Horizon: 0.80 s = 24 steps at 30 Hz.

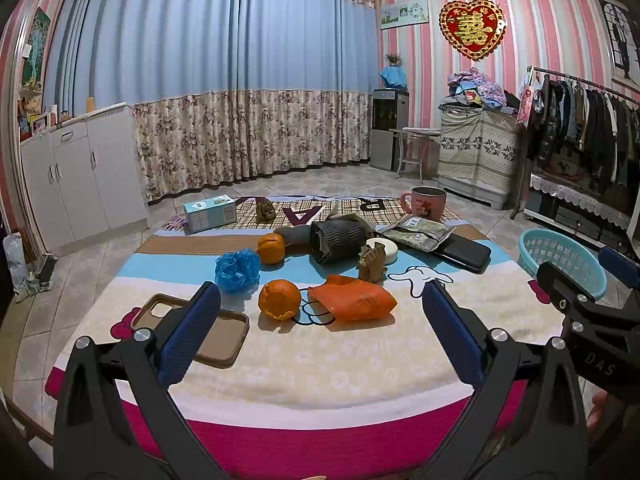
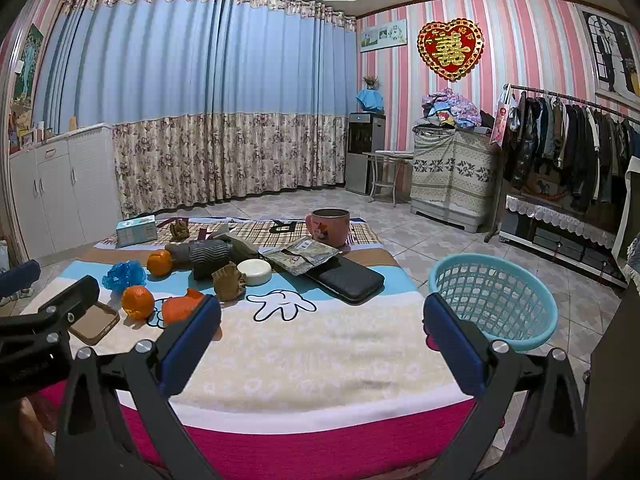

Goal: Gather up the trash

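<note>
Left gripper (image 1: 320,312) spread wide, nothing between its blue pads, hovering over the near edge of a blanket-covered bed (image 1: 320,368). Right gripper (image 2: 322,320) likewise spread wide and holding nothing, just beside the left one, over the same near edge.

Trash scattered across the middle of the blanket: crumpled orange plastic bag (image 1: 354,300) touching a peeled-looking orange mandarin skin (image 1: 279,299); second orange mandarin (image 1: 271,248) farther back; crumpled blue plastic wad (image 1: 237,265) between the two, to the left; small crumpled brown paper scrap (image 1: 373,264) leaning against a round white lidded tin (image 1: 383,249); dark ribbed paper cup sleeve (image 1: 338,240) lying on its side behind.

Also on the bed: tan rectangular phone case (image 1: 224,336) near left, partly under the left pad; black rectangular wallet (image 2: 347,278) right of centre; printed foil pouch (image 2: 300,254) resting on the wallet's far end; pink mug (image 2: 328,226) and pale blue carton (image 2: 137,230) at the far side.

Round light-blue plastic basket (image 2: 494,300) off the bed's right edge, just beside the right gripper.
</note>
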Available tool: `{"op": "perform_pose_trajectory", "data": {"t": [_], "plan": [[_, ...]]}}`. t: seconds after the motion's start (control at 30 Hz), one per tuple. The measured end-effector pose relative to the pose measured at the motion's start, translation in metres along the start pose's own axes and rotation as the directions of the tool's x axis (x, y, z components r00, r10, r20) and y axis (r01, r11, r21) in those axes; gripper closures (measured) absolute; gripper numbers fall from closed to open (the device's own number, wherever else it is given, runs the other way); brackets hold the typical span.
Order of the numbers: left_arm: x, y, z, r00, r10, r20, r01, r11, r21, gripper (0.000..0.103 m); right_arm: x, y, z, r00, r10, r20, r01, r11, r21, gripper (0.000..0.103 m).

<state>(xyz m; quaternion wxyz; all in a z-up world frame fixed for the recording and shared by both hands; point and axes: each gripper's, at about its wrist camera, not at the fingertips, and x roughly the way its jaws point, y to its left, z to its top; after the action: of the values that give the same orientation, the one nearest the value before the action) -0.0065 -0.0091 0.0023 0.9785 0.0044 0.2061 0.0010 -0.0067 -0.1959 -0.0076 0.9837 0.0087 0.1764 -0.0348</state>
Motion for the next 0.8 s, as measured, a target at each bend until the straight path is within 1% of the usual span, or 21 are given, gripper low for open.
{"op": "perform_pose_trajectory", "data": {"t": [0.8], "plan": [[0.0015,0.0019,0.0002,1.000,-0.001,0.002,0.001,1.000,0.003,0.005,-0.0004,-0.0004,0.0011,1.000,-0.001,0.002,0.001,1.000,-0.002,0.004]]}}
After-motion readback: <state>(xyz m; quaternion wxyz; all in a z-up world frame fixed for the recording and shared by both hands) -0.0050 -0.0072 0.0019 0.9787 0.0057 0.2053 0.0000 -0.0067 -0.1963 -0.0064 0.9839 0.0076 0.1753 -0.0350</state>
